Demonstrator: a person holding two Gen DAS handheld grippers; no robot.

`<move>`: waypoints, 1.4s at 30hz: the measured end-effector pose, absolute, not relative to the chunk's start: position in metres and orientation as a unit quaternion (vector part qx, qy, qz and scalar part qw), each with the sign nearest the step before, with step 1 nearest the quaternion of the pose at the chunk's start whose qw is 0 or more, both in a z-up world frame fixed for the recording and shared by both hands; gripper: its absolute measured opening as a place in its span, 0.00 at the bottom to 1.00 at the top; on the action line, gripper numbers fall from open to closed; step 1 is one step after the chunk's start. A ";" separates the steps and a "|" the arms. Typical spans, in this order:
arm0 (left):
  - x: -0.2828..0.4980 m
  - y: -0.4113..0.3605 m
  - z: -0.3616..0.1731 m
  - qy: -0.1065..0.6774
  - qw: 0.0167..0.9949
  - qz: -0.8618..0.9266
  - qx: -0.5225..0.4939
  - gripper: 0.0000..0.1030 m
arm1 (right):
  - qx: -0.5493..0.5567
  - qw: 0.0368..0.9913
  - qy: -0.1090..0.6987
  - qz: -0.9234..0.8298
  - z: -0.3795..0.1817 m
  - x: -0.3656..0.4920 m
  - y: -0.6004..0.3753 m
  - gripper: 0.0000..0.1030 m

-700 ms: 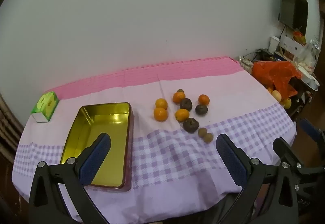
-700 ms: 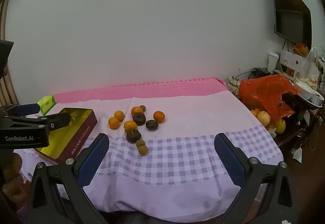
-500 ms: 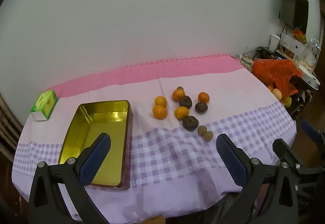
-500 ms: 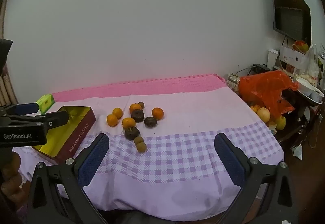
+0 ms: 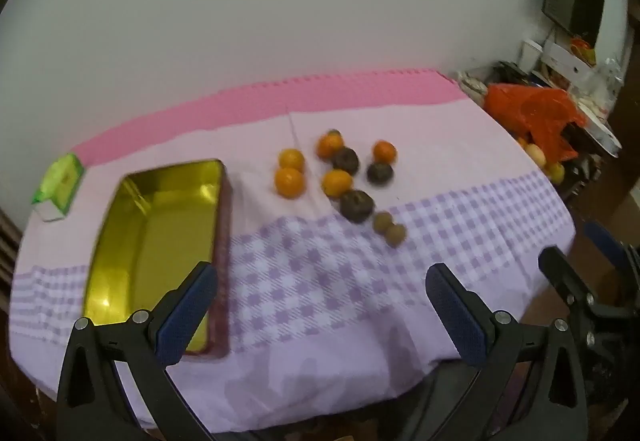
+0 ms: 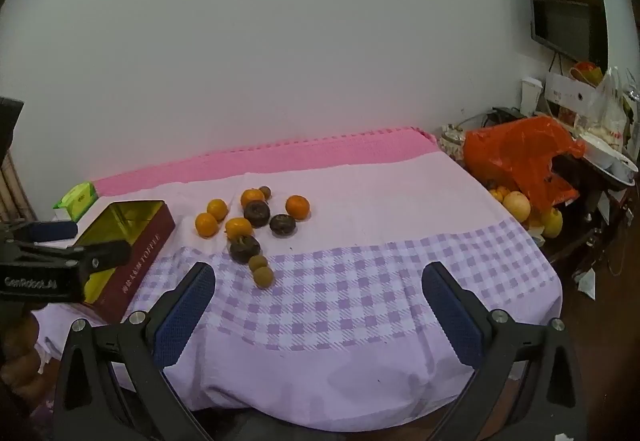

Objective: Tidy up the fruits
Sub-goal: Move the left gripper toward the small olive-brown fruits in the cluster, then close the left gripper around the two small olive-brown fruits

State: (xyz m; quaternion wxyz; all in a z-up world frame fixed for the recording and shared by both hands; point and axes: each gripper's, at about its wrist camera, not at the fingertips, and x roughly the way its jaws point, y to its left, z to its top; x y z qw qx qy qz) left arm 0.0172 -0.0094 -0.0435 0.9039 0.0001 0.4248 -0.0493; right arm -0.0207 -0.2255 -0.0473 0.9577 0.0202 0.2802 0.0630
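1. We see the left tool point(image 5: 320, 297) and the right tool point(image 6: 318, 295) nearest, each with ribbed blue pads on black arms, both spread wide and holding nothing.
2. Under them the desk point(image 6: 360, 305) wears a soft cloth, lilac checks in front, plain pink behind.
3. A rectangular tin point(image 5: 160, 229), shiny gold inside and maroon outside, lies empty at the left.
4. To the right of it cluster the fruits: two small tan longans point(image 6: 261, 269), three dark wrinkled round fruits point(image 6: 245, 248), five glossy oranges point(image 6: 207, 225).
5. Farther left sits a green carton point(image 5: 60, 185); far right, a crumpled orange plastic bag point(image 6: 520, 157).
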 end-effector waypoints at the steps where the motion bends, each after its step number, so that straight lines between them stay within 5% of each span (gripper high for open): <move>1: 0.018 -0.011 -0.046 0.431 0.901 -0.057 -0.003 1.00 | 0.022 0.957 0.281 0.060 -0.049 -0.020 -0.228 1.00; 28: 0.125 -0.074 -0.096 0.540 0.814 -0.197 -0.089 0.99 | 0.141 0.932 0.331 0.046 -0.059 0.001 -0.279 1.00; 33: 0.146 -0.097 -0.117 0.580 0.797 -0.164 -0.041 0.77 | 0.161 0.926 0.338 0.049 -0.060 0.005 -0.285 1.00; 42: 0.155 -0.113 -0.138 0.595 0.792 -0.134 -0.020 0.63 | 0.193 0.920 0.338 0.053 -0.059 0.006 -0.298 1.00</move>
